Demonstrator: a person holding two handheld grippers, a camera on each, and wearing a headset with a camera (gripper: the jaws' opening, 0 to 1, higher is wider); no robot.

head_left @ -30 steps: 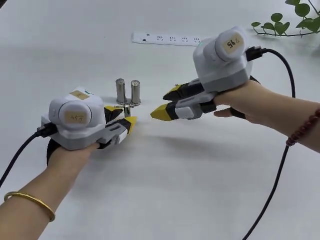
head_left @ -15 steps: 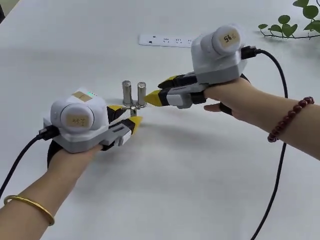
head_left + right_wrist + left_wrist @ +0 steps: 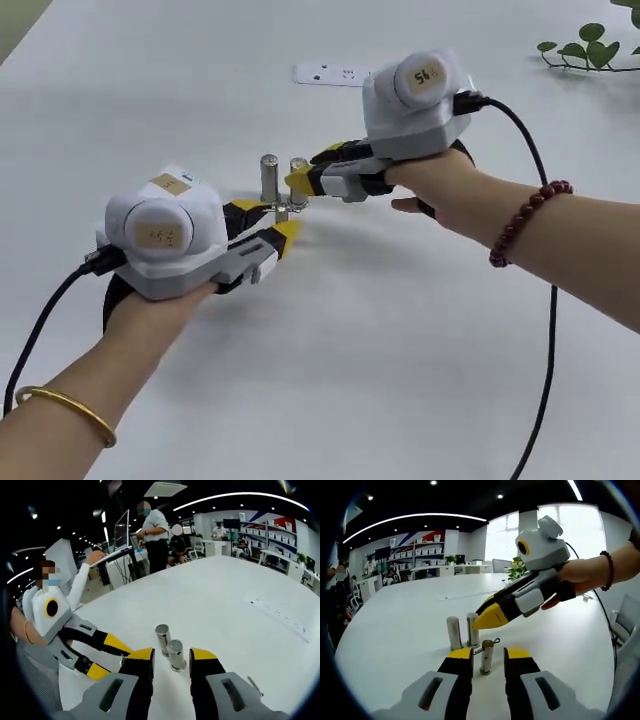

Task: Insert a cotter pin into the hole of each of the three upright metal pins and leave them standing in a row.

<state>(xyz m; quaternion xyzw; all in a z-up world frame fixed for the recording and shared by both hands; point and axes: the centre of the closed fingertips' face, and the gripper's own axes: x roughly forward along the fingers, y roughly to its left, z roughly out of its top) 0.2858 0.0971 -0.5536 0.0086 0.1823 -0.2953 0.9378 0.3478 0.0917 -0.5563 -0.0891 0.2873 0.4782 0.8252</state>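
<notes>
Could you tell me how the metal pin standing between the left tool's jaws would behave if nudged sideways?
The metal pin stands tall on a narrow base, so it would probably tip. As a smooth metal cylinder, it would likely roll once down, though its cotter pin might stop that.

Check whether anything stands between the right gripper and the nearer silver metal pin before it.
Nothing visible does: the right gripper is open, and the nearer upright silver metal pin stands directly at its jaw tips.
</notes>
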